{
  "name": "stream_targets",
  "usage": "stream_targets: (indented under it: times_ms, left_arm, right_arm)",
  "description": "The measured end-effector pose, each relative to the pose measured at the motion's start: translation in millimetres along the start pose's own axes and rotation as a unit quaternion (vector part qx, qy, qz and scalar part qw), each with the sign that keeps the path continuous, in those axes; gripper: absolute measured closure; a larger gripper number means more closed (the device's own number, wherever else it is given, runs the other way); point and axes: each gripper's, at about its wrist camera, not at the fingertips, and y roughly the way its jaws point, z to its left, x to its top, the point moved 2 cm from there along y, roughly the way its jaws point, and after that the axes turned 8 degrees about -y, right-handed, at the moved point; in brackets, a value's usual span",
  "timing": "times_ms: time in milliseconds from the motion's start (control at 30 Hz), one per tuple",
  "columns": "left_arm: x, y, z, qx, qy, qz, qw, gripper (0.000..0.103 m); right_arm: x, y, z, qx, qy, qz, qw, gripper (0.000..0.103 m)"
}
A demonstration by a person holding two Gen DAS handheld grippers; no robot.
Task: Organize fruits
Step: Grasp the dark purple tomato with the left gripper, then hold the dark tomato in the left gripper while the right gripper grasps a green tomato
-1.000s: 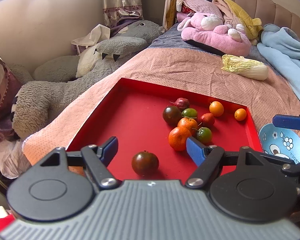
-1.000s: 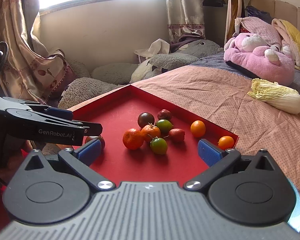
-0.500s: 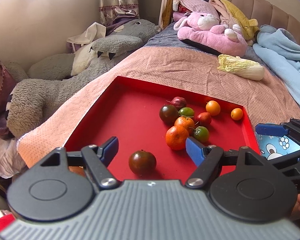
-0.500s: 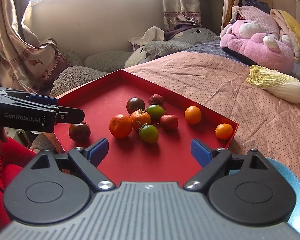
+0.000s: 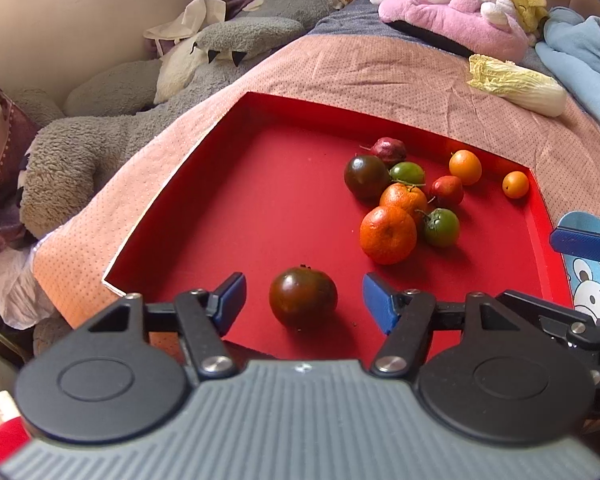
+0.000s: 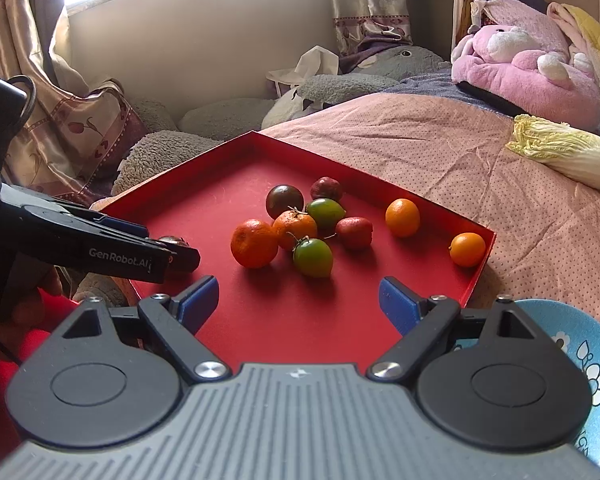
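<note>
A red tray lies on the bed and holds several fruits: oranges, green and dark tomatoes, small red fruits. A lone dark tomato sits near the tray's front edge. My left gripper is open with its blue fingers on either side of that tomato, not touching it. The cluster with a large orange lies further right. My right gripper is open and empty above the tray's near edge, short of the green tomato. The left gripper's finger mostly hides the dark tomato in the right wrist view.
A blue cartoon bowl sits right of the tray. A napa cabbage lies on the pink bedspread beyond. Pink and grey plush toys line the back and left.
My left gripper has moved forward and down, so the dark tomato now sits between its fingers. My right gripper has shifted slightly; the fruits have not moved.
</note>
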Motion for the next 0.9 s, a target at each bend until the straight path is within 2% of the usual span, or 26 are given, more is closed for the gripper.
stream_targets:
  times_ms: [133,233,267,300,467,667,900]
  left_arm:
    - [-3,14,-3,0.012,0.007,0.029,0.9995,0.038]
    - [-3,16,-7,0.019,0.018,0.025,0.9993,0.049]
    - [-3,16,-7,0.021,0.021,0.023,0.9993,0.058]
    - [-3,16,-7,0.022,0.022,0.021,0.9993,0.061]
    - [2,15,-6,0.016,0.008,0.016,0.9997,0.062]
    - [12,9,-4,0.020,-0.014,-0.012,0.9996,0.062]
    - [19,9,-13,0.017,-0.011,-0.029,0.9994,0.062]
  right_arm:
    - [0,0,-3,-0.001,0.006,0.001,1.000,0.013]
    - [0,-2,-6,-0.005,0.007,-0.001,1.000,0.013]
    - [0,-2,-7,-0.006,0.009,0.000,1.000,0.013]
    - [-1,-2,-8,-0.007,0.010,0.000,1.000,0.013]
    - [-1,-4,-10,-0.010,0.011,0.002,1.000,0.013]
    - [2,-5,-8,-0.009,0.006,0.003,1.000,0.013]
    - [7,-6,-2,-0.011,-0.008,0.005,1.000,0.013]
